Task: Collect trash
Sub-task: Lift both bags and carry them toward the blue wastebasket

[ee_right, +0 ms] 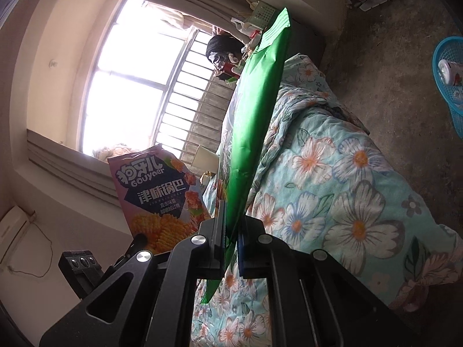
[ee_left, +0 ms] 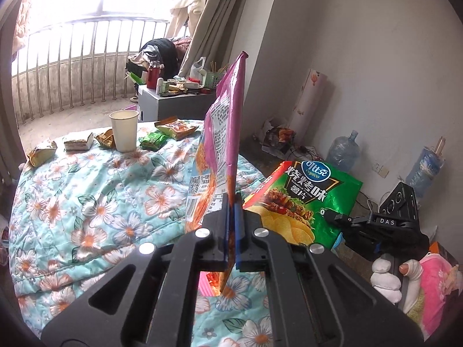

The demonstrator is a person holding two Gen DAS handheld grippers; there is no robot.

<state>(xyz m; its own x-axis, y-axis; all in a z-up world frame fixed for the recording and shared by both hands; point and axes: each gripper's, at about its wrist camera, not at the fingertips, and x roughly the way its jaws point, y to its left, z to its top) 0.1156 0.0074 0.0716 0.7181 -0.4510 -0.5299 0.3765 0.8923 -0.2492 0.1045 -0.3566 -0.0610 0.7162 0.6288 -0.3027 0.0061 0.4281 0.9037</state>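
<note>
My left gripper (ee_left: 232, 202) is shut on a pink snack bag (ee_left: 225, 127), which stands upright edge-on above the floral quilt (ee_left: 86, 202). My right gripper (ee_right: 231, 217) is shut on a green chip bag (ee_right: 254, 110), also seen edge-on. In the left wrist view the green chip bag (ee_left: 301, 199) hangs at the right with the right gripper's black body and a gloved hand (ee_left: 387, 274) behind it. The right wrist view shows the pink snack bag (ee_right: 162, 199) face-on at the left. A paper cup (ee_left: 124, 130) and several small wrappers (ee_left: 175, 127) lie at the quilt's far edge.
A blue basket (ee_right: 450, 84) with something white in it stands on the concrete floor at the right. A cluttered grey cabinet (ee_left: 170, 98) sits past the bed by the barred window. Water bottles (ee_left: 344, 150) and cables lie on the floor along the wall.
</note>
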